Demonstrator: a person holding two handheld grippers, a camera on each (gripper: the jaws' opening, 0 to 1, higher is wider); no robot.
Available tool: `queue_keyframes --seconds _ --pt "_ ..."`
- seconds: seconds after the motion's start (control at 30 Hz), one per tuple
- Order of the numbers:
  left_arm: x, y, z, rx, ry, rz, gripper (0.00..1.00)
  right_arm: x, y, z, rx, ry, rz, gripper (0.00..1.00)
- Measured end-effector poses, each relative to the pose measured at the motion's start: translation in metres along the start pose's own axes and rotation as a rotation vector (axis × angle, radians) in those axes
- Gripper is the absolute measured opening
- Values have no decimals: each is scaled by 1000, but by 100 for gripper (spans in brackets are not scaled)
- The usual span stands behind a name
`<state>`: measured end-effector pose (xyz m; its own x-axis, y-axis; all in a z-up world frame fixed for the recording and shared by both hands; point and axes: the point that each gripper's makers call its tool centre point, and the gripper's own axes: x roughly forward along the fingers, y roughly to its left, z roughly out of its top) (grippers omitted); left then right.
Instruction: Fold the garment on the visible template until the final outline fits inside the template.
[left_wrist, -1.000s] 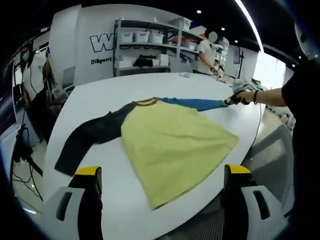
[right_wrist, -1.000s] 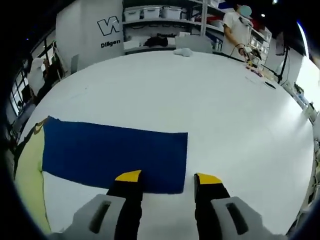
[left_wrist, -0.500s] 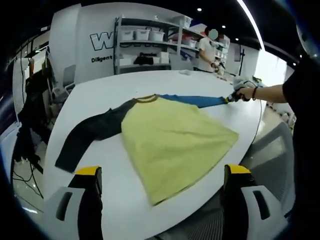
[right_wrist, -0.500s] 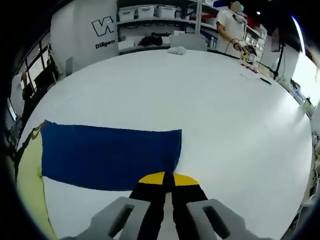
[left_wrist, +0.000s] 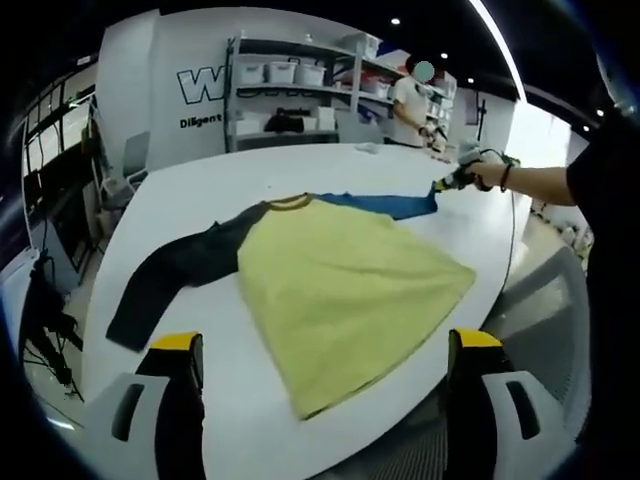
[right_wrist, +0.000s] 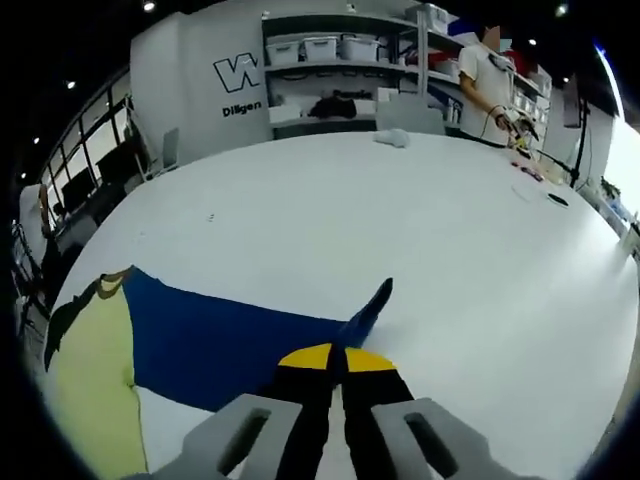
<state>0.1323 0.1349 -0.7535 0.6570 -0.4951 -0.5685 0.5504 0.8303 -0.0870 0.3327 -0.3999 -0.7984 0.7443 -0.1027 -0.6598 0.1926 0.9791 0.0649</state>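
A long-sleeved shirt lies spread on the white table (left_wrist: 200, 190): yellow-green body (left_wrist: 345, 285), dark sleeve (left_wrist: 170, 275) to the left, blue sleeve (left_wrist: 385, 205) to the right. My left gripper (left_wrist: 325, 345) hovers open at the table's near edge, short of the yellow hem. In the left gripper view my right gripper (left_wrist: 445, 183) is at the blue sleeve's far end. In the right gripper view the right gripper (right_wrist: 328, 357) is shut on the blue sleeve (right_wrist: 230, 335), whose cuff end is lifted off the table (right_wrist: 330, 200).
Shelves (left_wrist: 290, 90) with bins stand beyond the table, and a person (left_wrist: 410, 100) works there. A person (right_wrist: 490, 85) and small items (right_wrist: 395, 137) show at the table's far side in the right gripper view. A chair (left_wrist: 540, 310) sits at the right.
The right gripper went from open to shut on the blue sleeve's cuff, then lifted it and drew it in over the sleeve. The left gripper stayed open and still.
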Motion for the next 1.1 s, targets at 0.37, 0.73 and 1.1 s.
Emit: queue_keyframes --seconds 0.37,0.73,1.1 --pt "1 -4 1 17 4 -12 99 1 78 29 -77 -62 133 0" --pt "0 -8 -5 10 19 -31 99 -2 178 43 -109 -84 333 0" --pt "1 -12 -3 -4 7 -54 99 -6 271 23 -151 -41 480 0"
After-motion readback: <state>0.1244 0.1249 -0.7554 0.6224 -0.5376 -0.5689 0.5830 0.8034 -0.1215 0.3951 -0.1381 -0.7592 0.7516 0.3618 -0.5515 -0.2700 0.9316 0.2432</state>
